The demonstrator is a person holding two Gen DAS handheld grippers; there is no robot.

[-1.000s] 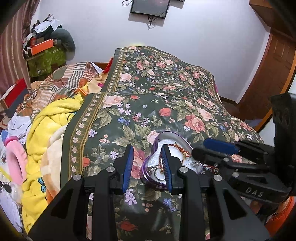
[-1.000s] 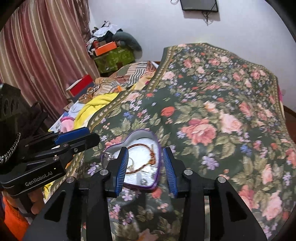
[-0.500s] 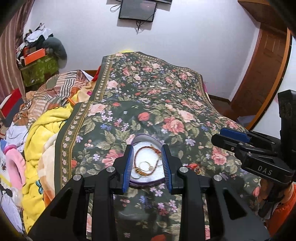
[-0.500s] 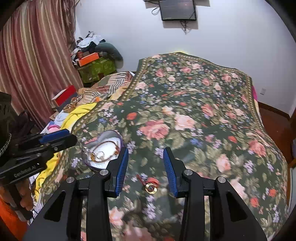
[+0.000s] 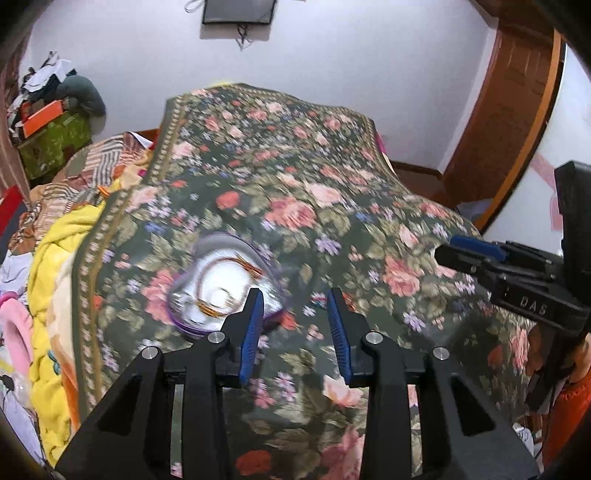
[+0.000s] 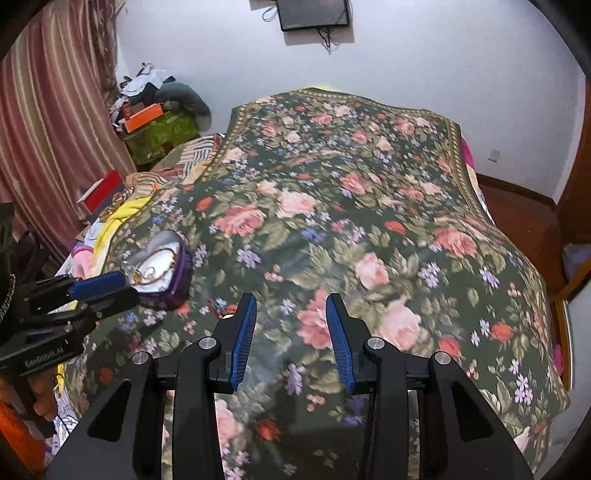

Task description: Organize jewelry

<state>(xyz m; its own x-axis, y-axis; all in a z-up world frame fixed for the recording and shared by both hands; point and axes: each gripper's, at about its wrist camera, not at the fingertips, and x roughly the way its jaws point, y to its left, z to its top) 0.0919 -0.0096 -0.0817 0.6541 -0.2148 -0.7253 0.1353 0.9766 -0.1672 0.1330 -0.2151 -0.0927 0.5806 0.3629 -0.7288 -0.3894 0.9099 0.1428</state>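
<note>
A purple heart-shaped box (image 5: 221, 284) with a white lining lies open on the floral bedspread (image 5: 295, 192); gold chains rest inside it. My left gripper (image 5: 294, 299) hovers just right of the box, its jaws opening with nothing between them. My right gripper (image 6: 290, 302) is open and empty over bare bedspread, farther right of the box (image 6: 162, 266). A small red-and-gold piece (image 6: 219, 309) lies on the cloth near the box, partly hidden by a fingertip. Each view also shows the other gripper: the right gripper (image 5: 448, 249) at the right edge and the left gripper (image 6: 127, 286) at the left.
Yellow and striped blankets (image 5: 59, 258) are heaped along the bed's left side. A green box with clutter (image 6: 159, 129) stands by the curtain (image 6: 48, 129). A screen (image 6: 314, 14) hangs on the far wall. A wooden door (image 5: 506, 122) is at the right.
Both grippers have swung to the right. The heart box was between the fingers of each earlier and now lies to their left. The left jaws stand slightly wider.
</note>
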